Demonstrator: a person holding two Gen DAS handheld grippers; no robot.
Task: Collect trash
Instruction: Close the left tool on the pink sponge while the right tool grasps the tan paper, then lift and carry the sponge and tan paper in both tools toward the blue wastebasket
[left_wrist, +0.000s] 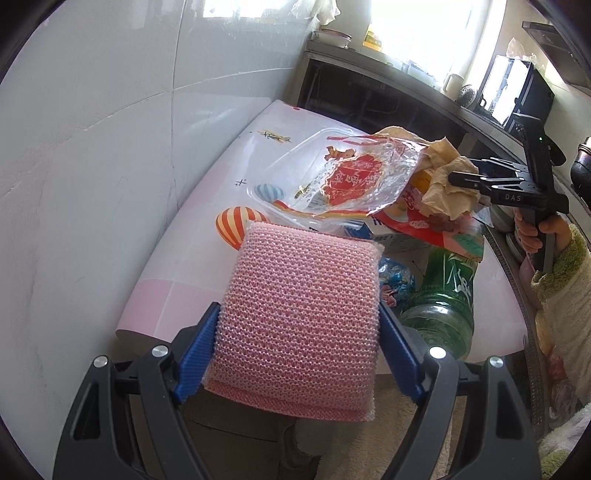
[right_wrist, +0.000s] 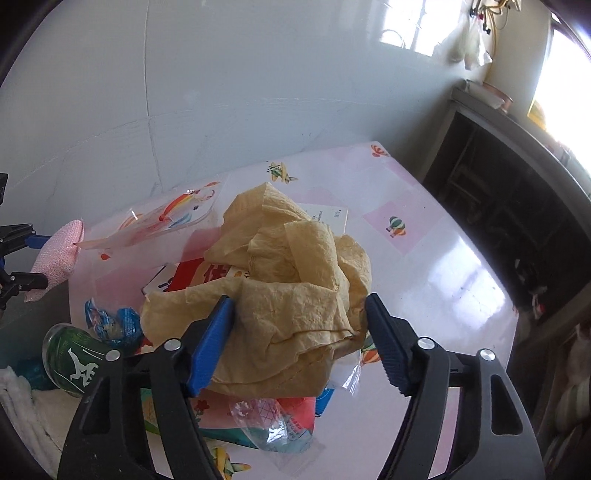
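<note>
A pink mesh sponge (left_wrist: 299, 302) in clear wrap sits between the blue pads of my left gripper (left_wrist: 299, 310), which is shut on it above the table's near edge. My right gripper (right_wrist: 299, 302) has its pads against both sides of a crumpled tan paper (right_wrist: 295, 258) on top of the trash pile. From the left wrist view that right gripper (left_wrist: 465, 181) is at the right, with the paper (left_wrist: 443, 192) bunched around its fingers. Under the paper lie a clear bag with red print (left_wrist: 351, 173), a red and white carton (left_wrist: 399, 229), a blue wrapper (right_wrist: 110, 321) and a green bottle (left_wrist: 447, 291).
The table has a glossy pink cloth with balloon prints (right_wrist: 424, 258) and stands against a white tiled wall (left_wrist: 110, 129). A dark counter with shelves (right_wrist: 517, 206) runs along the far right. A hand in a fuzzy sleeve (left_wrist: 532, 232) holds the right gripper's handle.
</note>
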